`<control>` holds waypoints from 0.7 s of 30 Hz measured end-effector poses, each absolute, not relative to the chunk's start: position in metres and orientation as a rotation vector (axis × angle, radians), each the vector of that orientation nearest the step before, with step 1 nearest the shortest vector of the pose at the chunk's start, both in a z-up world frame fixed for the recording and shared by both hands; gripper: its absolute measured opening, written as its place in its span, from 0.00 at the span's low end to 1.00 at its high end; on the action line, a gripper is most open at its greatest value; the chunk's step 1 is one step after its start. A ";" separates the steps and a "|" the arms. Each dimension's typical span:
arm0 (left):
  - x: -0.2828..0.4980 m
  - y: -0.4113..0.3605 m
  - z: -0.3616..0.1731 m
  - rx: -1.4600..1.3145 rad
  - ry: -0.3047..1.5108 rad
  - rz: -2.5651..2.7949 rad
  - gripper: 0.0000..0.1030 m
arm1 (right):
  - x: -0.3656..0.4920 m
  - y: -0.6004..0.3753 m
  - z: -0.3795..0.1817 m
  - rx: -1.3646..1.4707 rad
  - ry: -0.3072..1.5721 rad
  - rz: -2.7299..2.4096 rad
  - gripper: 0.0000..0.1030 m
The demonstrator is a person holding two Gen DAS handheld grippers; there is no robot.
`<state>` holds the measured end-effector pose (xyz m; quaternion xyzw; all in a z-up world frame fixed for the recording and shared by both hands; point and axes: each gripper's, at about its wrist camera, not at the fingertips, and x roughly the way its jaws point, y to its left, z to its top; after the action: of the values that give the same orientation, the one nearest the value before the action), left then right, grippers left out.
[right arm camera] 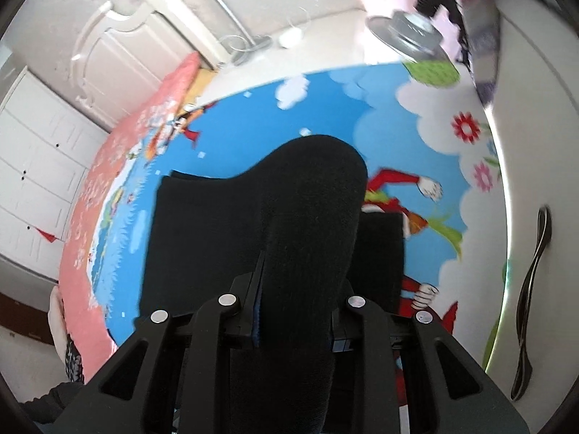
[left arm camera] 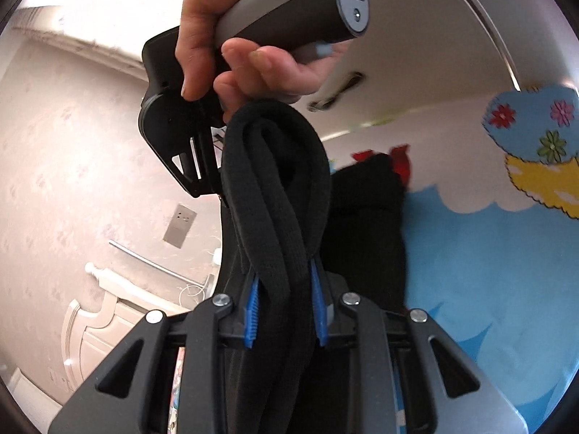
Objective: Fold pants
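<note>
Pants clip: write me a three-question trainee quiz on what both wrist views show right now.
1. True or false: the left gripper is shut on the pants.
2. What does the hand in the left wrist view hold? A) a hanger B) the right gripper C) a phone
3. What colour is most of the sheet under the pants?

Key: 1 true; 2 B; 3 blue.
</note>
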<state>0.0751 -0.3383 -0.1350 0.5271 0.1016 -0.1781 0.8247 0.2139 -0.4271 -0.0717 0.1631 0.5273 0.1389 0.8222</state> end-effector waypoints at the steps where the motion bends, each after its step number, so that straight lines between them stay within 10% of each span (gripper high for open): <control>1: 0.077 -0.341 -0.141 1.131 0.234 -0.384 0.23 | 0.214 -0.429 -0.078 0.334 1.128 0.282 0.25; 6: 0.080 -0.343 -0.155 1.157 0.244 -0.391 0.26 | 0.208 -0.430 -0.101 0.238 1.110 0.207 0.32; 11: 0.058 -0.312 -0.124 1.008 0.238 -0.514 0.48 | 0.197 -0.421 -0.095 0.081 1.068 0.079 0.69; 21: 0.049 -0.140 -0.085 0.555 0.448 -0.392 0.53 | 0.151 -0.377 -0.021 -0.075 0.853 -0.168 0.85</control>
<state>0.0489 -0.1403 -0.0847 0.2698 0.2177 -0.1908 0.9184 0.1506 -0.3767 -0.0210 -0.0362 0.4130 -0.0815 0.9064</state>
